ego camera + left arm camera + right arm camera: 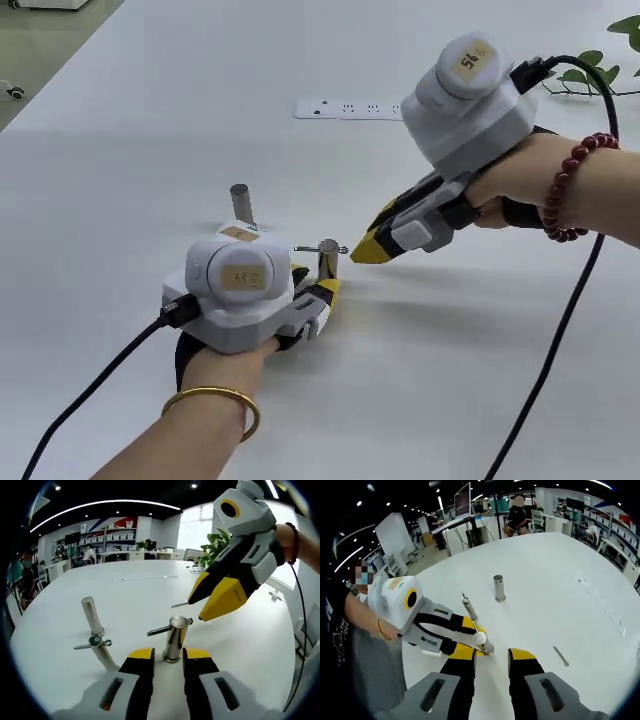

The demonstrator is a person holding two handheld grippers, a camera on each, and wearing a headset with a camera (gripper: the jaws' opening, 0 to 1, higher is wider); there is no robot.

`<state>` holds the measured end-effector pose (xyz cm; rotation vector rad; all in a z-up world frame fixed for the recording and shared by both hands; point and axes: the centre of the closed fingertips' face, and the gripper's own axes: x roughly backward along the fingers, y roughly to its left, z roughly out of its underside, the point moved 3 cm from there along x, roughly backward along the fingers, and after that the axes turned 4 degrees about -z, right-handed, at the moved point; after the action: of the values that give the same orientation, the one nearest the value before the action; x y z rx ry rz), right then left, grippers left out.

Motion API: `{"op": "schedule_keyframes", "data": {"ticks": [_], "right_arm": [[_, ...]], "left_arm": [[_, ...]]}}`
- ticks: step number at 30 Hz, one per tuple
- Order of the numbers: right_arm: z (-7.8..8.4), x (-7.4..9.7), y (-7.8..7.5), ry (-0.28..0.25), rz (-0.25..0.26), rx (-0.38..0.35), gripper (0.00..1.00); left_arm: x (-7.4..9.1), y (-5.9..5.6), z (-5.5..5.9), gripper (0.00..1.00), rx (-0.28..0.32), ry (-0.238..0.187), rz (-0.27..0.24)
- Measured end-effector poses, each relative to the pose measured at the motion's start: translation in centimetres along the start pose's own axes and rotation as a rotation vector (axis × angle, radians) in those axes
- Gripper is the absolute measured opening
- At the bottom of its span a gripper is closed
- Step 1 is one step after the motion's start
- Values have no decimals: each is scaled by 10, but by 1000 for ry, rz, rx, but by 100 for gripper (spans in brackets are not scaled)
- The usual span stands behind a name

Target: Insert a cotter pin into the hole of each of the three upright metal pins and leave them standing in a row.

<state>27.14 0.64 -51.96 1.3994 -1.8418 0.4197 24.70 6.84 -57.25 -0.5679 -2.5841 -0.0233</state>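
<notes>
A wide white table (150,150) in an open office carries the work, with desks, shelves and seated people far behind it. Near the table's middle stands the held pin (327,262), upright, with a cotter (318,247) passed level through the hole near its top. The left gripper (169,656) comes at the held pin from the person's side, and its jaws are drawn narrow round the pin's foot, one on each side, clamping it. The right gripper (491,654) hangs to the right of the held pin, tips just beside the cotter's looped end; I cannot tell whether they touch. Its jaws stand apart with nothing between them. Beyond the held pin and to its left stands the bare pin (240,203), upright. Between the two is the third pin (469,610), which looks tilted in both gripper views, with a second cotter (94,641) through its top. A loose cotter (561,656) lies flat on the table, well apart from the held pin. Far beyond the held pin lie a power strip (345,108) and a plant (600,70).
</notes>
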Motion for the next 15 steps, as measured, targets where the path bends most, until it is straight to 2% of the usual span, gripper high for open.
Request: {"op": "schedule_keyframes", "data": {"ticks": [1, 9, 12, 15], "right_arm": [[-2, 0, 1, -6, -2, 2, 21], [-38, -9, 2, -158, 11, 22, 21], [-51, -15, 2, -197, 12, 28, 21], [-62, -24, 3, -223, 16, 32, 22]], "left_arm": [[1, 1, -1, 21, -3, -5, -3], [16, 1, -2, 25, 25, -7, 15], [24, 3, -2, 31, 12, -4, -5], [33, 2, -2, 31, 11, 1, -5]]}}
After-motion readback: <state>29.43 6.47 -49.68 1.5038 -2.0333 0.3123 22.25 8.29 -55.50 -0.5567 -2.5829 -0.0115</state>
